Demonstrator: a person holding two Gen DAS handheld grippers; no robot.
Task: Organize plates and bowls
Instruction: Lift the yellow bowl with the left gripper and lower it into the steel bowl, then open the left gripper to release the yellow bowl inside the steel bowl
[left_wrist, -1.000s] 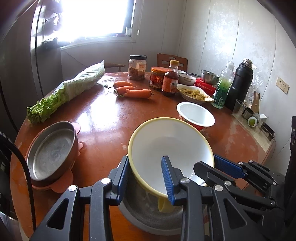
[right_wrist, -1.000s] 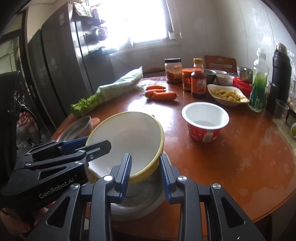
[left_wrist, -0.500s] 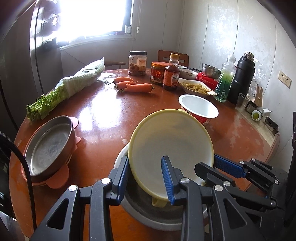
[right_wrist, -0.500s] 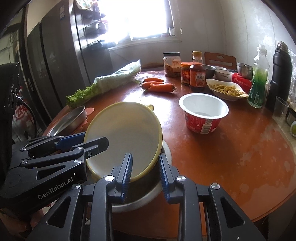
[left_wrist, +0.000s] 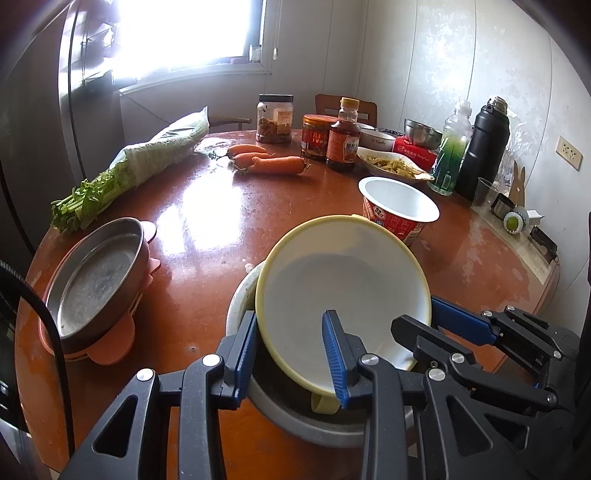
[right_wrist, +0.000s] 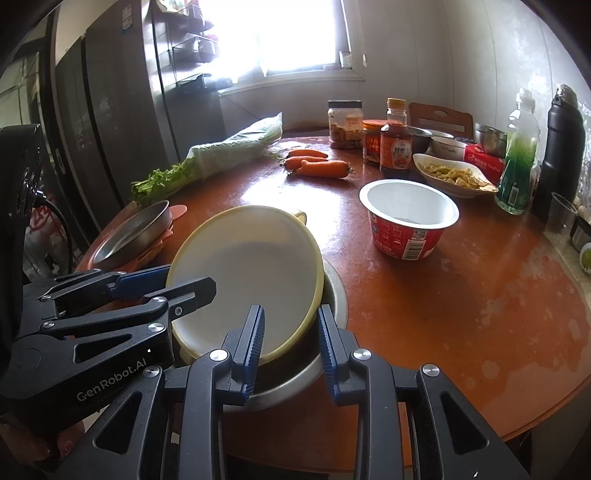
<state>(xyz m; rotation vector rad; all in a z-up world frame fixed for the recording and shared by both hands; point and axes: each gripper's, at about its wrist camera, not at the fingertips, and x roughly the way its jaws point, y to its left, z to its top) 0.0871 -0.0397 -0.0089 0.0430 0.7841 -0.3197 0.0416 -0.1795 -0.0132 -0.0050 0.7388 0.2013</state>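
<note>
A yellow-rimmed white bowl (left_wrist: 343, 291) sits tilted inside a grey metal bowl (left_wrist: 295, 421) at the table's near edge. My left gripper (left_wrist: 291, 354) straddles the yellow bowl's near rim, one finger outside and one inside. My right gripper (right_wrist: 290, 339) straddles the same bowl's (right_wrist: 247, 273) rim from the other side, above the metal bowl (right_wrist: 332, 295); its jaws are parted around the rim. Whether either pair of pads presses the rim I cannot tell. A steel pan (left_wrist: 96, 273) sits on a pink plate at the left. A red instant-noodle cup (left_wrist: 399, 206) stands beyond the bowls.
On the round brown table (left_wrist: 207, 206) lie carrots (left_wrist: 273, 162), bagged celery (left_wrist: 147, 158), jars and a sauce bottle (left_wrist: 343, 136), a dish of food (left_wrist: 391, 166), a green bottle (left_wrist: 450, 155) and a black flask (left_wrist: 484, 144). Wall at the right, fridge at the left.
The yellow bowl has dropped lower into the metal bowl and tipped from steeply tilted towards level. Both grippers moved down with it.
</note>
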